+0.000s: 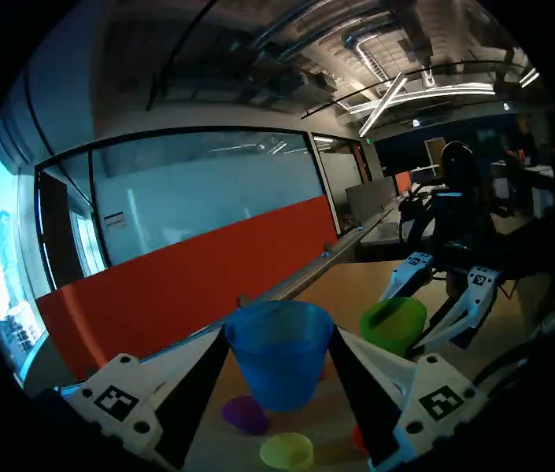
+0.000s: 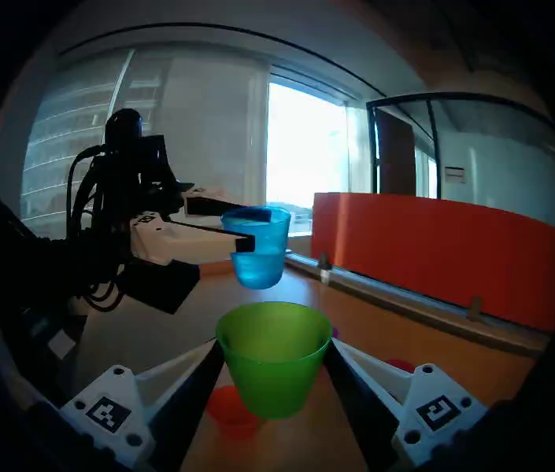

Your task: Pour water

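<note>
The blue cup (image 1: 279, 370) is pinched upright in my left gripper (image 1: 277, 346), held above the wooden table (image 1: 356, 287). My right gripper (image 2: 274, 358) clamps the green cup (image 2: 274, 377) the same way, close by. 1 purple cup (image 1: 244, 413) and 1 yellow cup (image 1: 286, 451) sit on the table below

Each camera close behind its fingers (image 1: 198, 385), facing the other, sharing table (image 1: 353, 288)

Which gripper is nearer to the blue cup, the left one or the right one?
Left. The left gripper holds the blue cup between its fingers. The right gripper is apart from it, gripping the green cup.
</note>
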`<state>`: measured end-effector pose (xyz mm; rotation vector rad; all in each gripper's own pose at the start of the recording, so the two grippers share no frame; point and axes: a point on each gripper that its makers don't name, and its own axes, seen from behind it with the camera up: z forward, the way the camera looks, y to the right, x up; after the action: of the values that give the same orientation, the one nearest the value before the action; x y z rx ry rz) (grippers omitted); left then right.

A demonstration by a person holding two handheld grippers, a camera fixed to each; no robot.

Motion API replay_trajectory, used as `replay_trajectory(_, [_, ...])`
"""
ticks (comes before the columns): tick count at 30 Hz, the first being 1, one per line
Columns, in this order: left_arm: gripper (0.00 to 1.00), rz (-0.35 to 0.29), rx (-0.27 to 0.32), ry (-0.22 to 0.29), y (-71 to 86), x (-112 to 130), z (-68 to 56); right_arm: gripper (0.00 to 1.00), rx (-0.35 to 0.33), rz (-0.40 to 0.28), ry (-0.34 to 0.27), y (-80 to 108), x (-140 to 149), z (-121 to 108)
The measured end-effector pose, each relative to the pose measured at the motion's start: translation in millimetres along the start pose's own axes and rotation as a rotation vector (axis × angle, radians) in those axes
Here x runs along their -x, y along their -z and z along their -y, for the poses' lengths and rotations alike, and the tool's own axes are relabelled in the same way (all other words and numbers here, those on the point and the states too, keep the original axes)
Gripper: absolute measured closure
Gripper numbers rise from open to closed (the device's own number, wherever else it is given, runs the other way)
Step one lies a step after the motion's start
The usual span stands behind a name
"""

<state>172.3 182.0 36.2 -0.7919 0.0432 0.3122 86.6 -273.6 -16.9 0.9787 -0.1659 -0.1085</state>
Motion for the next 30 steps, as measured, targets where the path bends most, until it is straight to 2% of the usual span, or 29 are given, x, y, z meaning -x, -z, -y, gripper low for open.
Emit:
replay_trajectory(8, [0.12, 0.006, -0.024, -0.118, -2.6, -9.4, 1.0, 0.1, -0.019, 0.001, 0.001, -8.2, 1.7, 5.6])
replay_trajectory(21, [0.12, 0.026, -0.047, -0.255, -7.3, -15.7, 2.4, 0.1, -0.043, 0.007, -0.002, -19.4, 5.3, 10.0])
replay_trajectory(30, [0.12, 0.017, -0.048, -0.348, -7.6, -26.5, -1.3, 0.1, -0.053, 0.011, 0.002, -23.2, 4.7, 12.2])
